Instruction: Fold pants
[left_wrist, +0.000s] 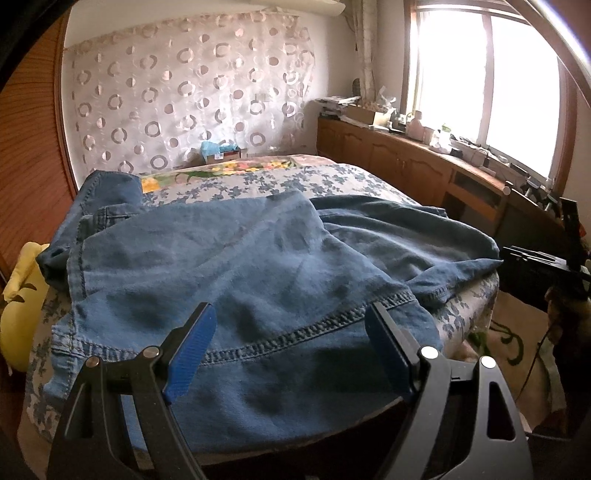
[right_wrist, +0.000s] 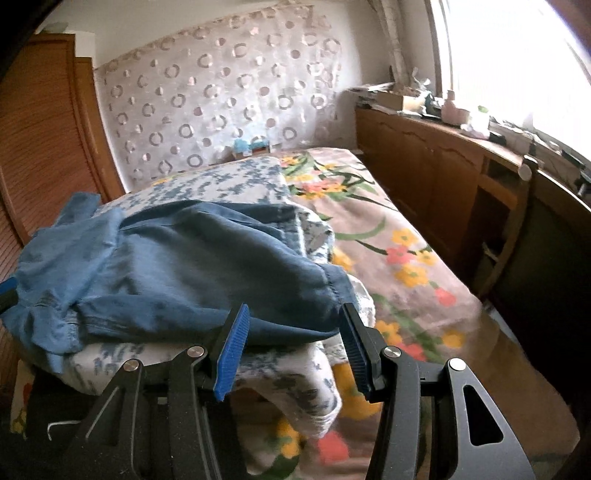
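Denim pants (left_wrist: 229, 258) lie rumpled across the near end of the bed (left_wrist: 332, 177), filling the middle of the left wrist view; their far waist end at upper left is bunched and hard to read, and one leg trails off toward the right edge of the mattress. A blue-flowered sheet (left_wrist: 258, 181) shows beyond them, while the bed's near edge is cut off behind the gripper frame. In the right wrist view the pants (right_wrist: 177, 266) sit left of centre on a folded flowered quilt (right_wrist: 295, 373), the lower foreground blurred.

At bottom centre, the left gripper (left_wrist: 291, 347) hovers with jaws wide apart over a stitched hem, gripping nothing. The right gripper (right_wrist: 295, 350), bottom centre of its view, stands about half open at a leg's edge; whether the pads touch cloth cannot be told.
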